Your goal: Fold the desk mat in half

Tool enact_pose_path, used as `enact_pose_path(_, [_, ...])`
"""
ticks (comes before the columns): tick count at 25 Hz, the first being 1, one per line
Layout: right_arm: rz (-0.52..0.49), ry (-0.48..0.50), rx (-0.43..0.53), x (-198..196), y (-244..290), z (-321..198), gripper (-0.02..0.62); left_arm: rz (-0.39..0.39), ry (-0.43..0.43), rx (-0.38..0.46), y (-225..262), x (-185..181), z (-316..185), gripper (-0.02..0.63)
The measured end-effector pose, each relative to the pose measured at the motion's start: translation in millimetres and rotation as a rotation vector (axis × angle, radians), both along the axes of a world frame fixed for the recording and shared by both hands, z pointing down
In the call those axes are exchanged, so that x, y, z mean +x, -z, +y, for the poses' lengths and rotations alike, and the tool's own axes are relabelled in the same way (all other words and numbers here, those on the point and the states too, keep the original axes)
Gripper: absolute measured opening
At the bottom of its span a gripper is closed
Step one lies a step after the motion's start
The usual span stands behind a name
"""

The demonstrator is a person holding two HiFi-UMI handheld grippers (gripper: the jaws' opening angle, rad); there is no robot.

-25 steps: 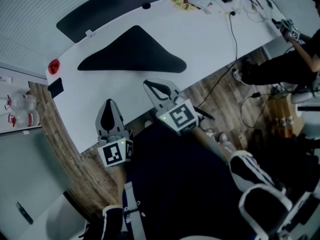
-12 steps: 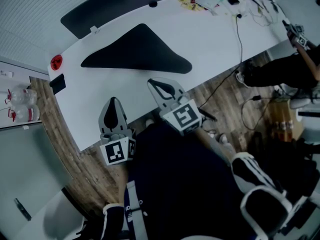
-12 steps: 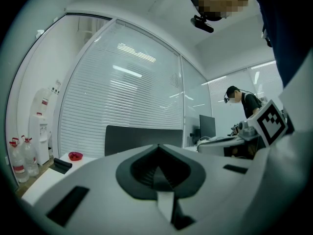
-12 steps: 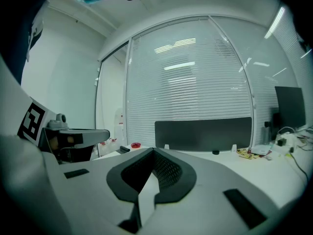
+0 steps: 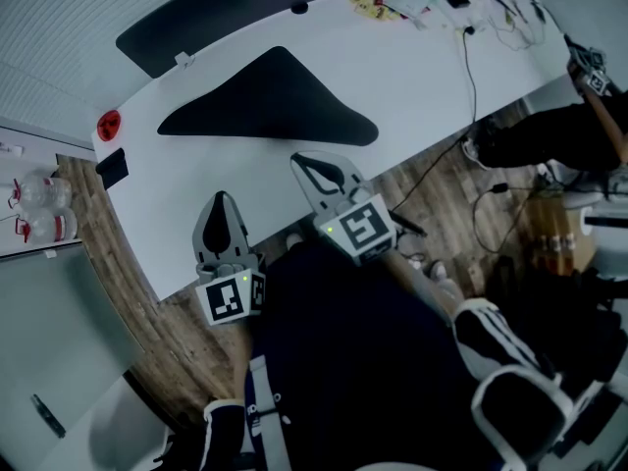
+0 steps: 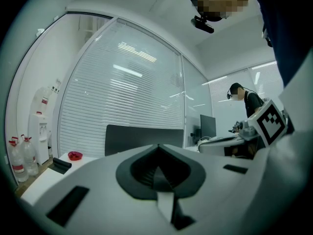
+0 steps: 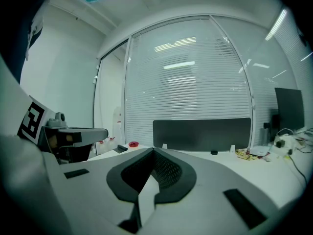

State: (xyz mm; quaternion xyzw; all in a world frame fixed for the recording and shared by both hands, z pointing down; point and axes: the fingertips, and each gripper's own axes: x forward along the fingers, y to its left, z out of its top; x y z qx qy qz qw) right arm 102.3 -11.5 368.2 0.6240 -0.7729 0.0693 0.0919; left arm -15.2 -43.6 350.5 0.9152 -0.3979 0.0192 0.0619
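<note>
Jaws closed and empty, the left gripper (image 5: 220, 204) and right gripper (image 5: 306, 165) hover at the desk's (image 5: 412, 67) near edge. Beyond both, the desk mat (image 5: 270, 106) lies as a dark triangle, apparently already folded in 2.

A black desk mat (image 5: 270, 101) lies on a white desk (image 5: 422, 67), with a small red object (image 5: 108, 124) and a black block (image 5: 110, 170) at one end. The left gripper (image 5: 220, 196) and right gripper (image 5: 299, 160) are pale grey with black insets and black-and-white square markers. The floor (image 5: 128, 263) shows brown wood grain.
</note>
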Motion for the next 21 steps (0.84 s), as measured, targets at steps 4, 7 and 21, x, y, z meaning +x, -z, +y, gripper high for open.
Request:
enact_pose_path(4, [0.001,-0.005,-0.002,3,1,-4,0.002,0.002,-0.002,-0.006,0,2,-4,0.003])
enact_pose_path(7, [0.004,-0.008,-0.008,5,0,-4,0.002,0.002,-0.003,-0.007,-1,4,-5,0.003])
enact_pose_path(21, [0.006,-0.016,-0.013,10,0,-7,0.002,-0.044,-0.035,0.003,-12,3,-8,0.003])
